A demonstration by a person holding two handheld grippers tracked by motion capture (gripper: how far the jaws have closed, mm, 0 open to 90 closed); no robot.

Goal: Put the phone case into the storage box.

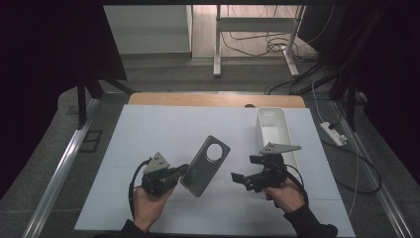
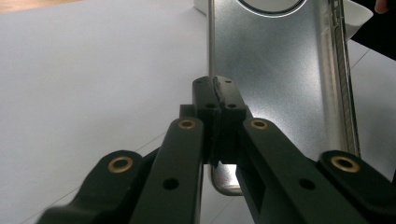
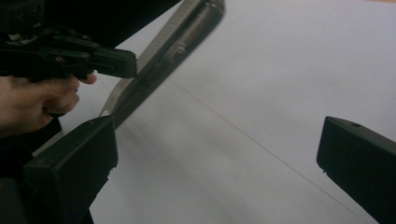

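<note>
One phone case (image 1: 205,166), long axis slanting up-right, clamped in left hand-held gripper (image 1: 182,171); right hand-held gripper (image 1: 242,179) wide.

Two black jaws of the left gripper (image 2: 215,91) pinched together on the long edge of a silvery phone case (image 2: 275,79), case running up toward twelve o'clock with its round camera cutout at the top, white table surface (image 2: 93,79) spreading toward nine o'clock.

Dim room with dark edges, bright white table sheet (image 1: 148,134), motion blur (right gripper view)
</note>
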